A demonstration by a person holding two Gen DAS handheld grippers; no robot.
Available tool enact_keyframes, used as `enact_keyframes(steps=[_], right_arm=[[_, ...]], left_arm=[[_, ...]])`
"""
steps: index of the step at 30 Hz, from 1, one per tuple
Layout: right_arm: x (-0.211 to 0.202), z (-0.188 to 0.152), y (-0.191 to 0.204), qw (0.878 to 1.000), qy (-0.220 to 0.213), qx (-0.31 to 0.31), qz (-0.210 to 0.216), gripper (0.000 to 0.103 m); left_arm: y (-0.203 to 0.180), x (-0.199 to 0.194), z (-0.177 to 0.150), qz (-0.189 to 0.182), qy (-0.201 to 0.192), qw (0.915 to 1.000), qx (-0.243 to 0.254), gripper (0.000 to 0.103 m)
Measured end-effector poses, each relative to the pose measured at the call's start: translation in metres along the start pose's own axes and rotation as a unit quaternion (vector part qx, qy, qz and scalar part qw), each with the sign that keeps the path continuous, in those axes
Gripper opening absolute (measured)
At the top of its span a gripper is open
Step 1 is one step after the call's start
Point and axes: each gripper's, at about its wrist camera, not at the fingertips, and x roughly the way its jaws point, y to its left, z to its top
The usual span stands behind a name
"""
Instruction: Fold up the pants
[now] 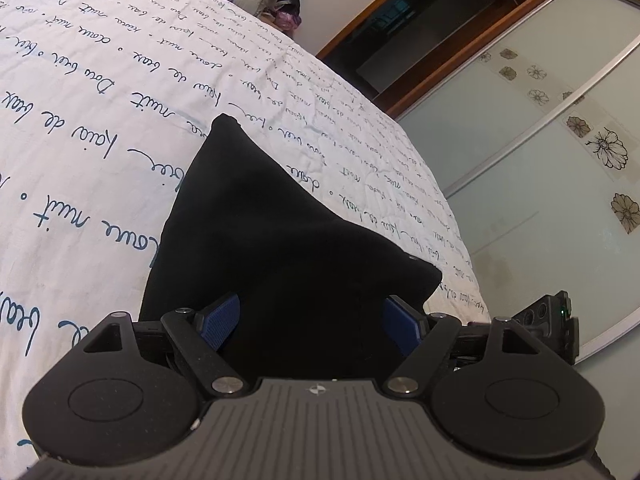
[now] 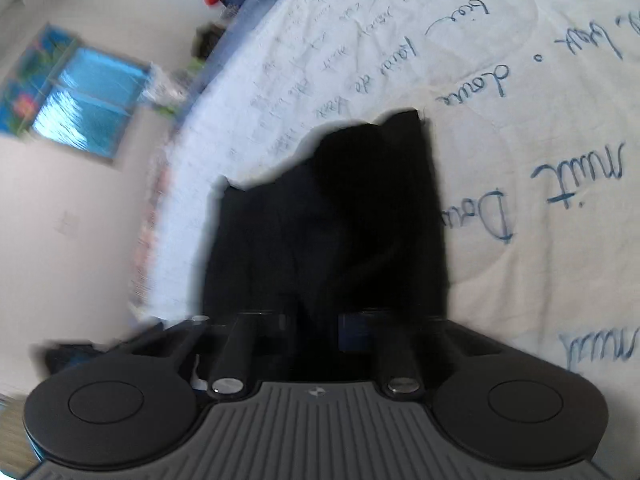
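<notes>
Pants (image 1: 280,240), black, lie ahead of both grippers; left gripper (image 1: 310,320) jaws apart around cloth, right gripper (image 2: 316,332) clamped on cloth.

The right wrist view is motion-blurred. Between the jaws, black pants (image 2: 332,232) hide the right gripper's (image 2: 320,332) fingertips; its grip cannot be read.

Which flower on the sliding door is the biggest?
The black-outlined flower with pale petals; the brown-filled flowers beside it are smaller.
</notes>
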Motion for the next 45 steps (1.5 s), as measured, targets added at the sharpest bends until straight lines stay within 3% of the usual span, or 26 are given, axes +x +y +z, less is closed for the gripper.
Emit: enact_keyframes(steps=[4,9,12,16,19,21,23,25,27,29,34,36,38,39,40,42,45], right_arm=[[-0.009,-0.002,0.006,0.999,-0.007,-0.040,0.004,0.014],[-0.048,0.006,0.012,0.998,-0.040,-0.053,0.020,0.010],[-0.040,0.000,-0.021,0.999,-0.025,-0.020,-0.016,0.010],[-0.043,-0.003,-0.029,0.999,-0.036,0.005,0.012,0.013],[-0.046,0.005,-0.037,0.998,-0.017,0.047,0.022,0.014],[-0.067,0.011,-0.042,0.996,-0.045,0.072,0.021,0.016],[-0.090,0.015,-0.036,0.992,-0.103,0.072,0.015,0.017],[-0.099,0.017,-0.017,0.987,-0.141,0.058,0.047,0.017],[-0.087,0.017,0.005,0.986,-0.122,0.048,0.104,0.020],[-0.065,0.012,0.023,0.987,-0.089,0.034,0.128,0.028],[-0.022,-0.016,0.007,0.991,-0.032,0.069,0.110,0.028],[-0.013,-0.031,-0.015,0.989,-0.034,0.098,0.101,0.025],[-0.018,-0.043,-0.032,0.983,-0.067,0.105,0.136,0.011],[-0.020,-0.046,-0.038,0.982,-0.070,0.115,0.135,0.006],[-0.021,-0.049,-0.042,0.981,-0.072,0.123,0.132,0.000],[-0.023,-0.054,-0.050,0.979,-0.080,0.124,0.140,0.000],[-0.030,-0.055,-0.043,0.984,-0.066,0.118,0.112,0.000]], left_arm=[[-0.001,-0.001,0.002,0.000,-0.001,1.0000,-0.004,0.083],[-0.005,0.000,0.005,-0.008,-0.008,0.9999,0.002,0.089],[-0.004,0.013,0.002,-0.003,0.000,1.0000,0.008,0.089],[-0.012,0.022,-0.001,0.003,0.006,0.9995,0.032,0.089],[-0.019,0.029,-0.005,0.036,0.008,0.9961,0.080,0.087],[-0.026,0.024,-0.002,0.042,0.008,0.9944,0.096,0.088],[-0.037,0.020,0.008,0.044,-0.006,0.9914,0.123,0.088],[-0.049,0.024,0.025,0.053,-0.024,0.9882,0.142,0.090],[-0.056,0.041,0.044,0.062,-0.017,0.9885,0.137,0.092],[-0.052,0.065,0.060,0.067,-0.003,0.9908,0.117,0.090],[-0.033,0.109,0.073,0.084,0.023,0.9906,0.106,0.090],[-0.024,0.121,0.069,0.089,0.035,0.9893,0.110,0.091],[-0.024,0.125,0.062,0.091,0.015,0.9866,0.135,0.097],[-0.025,0.128,0.058,0.089,0.010,0.9848,0.149,0.103],[-0.028,0.131,0.053,0.096,0.001,0.9812,0.167,0.102],[-0.035,0.137,0.041,0.118,-0.014,0.9702,0.211,0.102],[-0.037,0.136,0.040,0.126,-0.016,0.9688,0.213,0.102]])
